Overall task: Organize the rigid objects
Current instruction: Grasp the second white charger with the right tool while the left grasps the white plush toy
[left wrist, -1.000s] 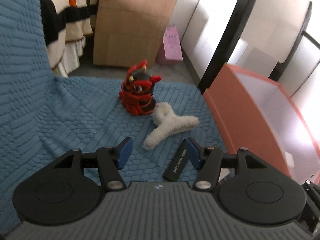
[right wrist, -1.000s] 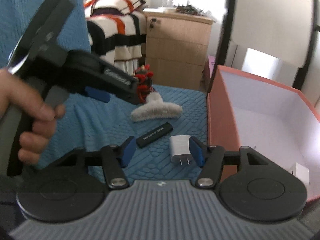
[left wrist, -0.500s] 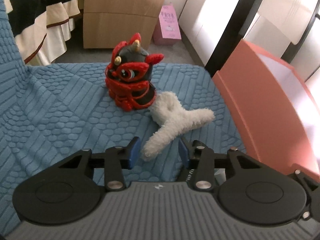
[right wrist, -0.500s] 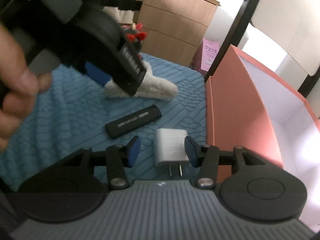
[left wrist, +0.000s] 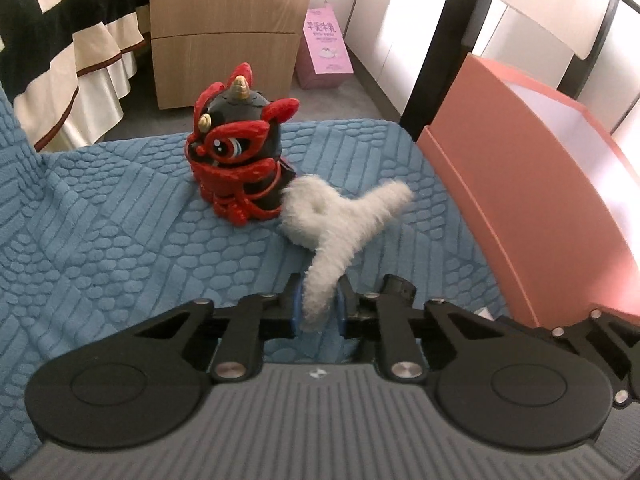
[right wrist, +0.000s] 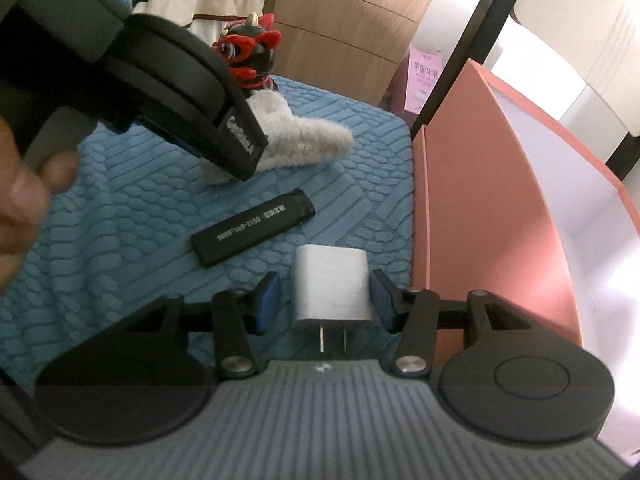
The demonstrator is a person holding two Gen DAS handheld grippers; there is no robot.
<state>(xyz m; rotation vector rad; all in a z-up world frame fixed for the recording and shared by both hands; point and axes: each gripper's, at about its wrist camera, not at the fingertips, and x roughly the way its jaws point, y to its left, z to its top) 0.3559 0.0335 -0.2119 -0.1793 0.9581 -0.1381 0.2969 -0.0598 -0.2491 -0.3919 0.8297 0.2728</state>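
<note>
On the blue textured cover [left wrist: 100, 240] lies a white fluffy claw clip [left wrist: 340, 216]. My left gripper [left wrist: 318, 300] is shut on its near leg, blue pads pressing both sides. A red and black lion figurine [left wrist: 236, 160] stands just behind the clip. In the right wrist view a white plug charger [right wrist: 330, 284] lies prongs toward me between the pads of my right gripper [right wrist: 326, 286], with a gap on each side. A black lighter [right wrist: 252, 232] lies just left of and beyond the charger.
An orange box [left wrist: 520, 200] with a white inside stands open along the cover's right edge. The left gripper's black housing [right wrist: 172, 80] and a hand [right wrist: 24, 200] fill the upper left of the right wrist view. A wooden drawer unit [left wrist: 224, 28] and a striped bedspread [left wrist: 60, 40] are behind.
The left gripper moved forward and down to the fluffy clip and closed on its leg. The right gripper dropped toward the charger, which now sits between its narrowed jaws.
</note>
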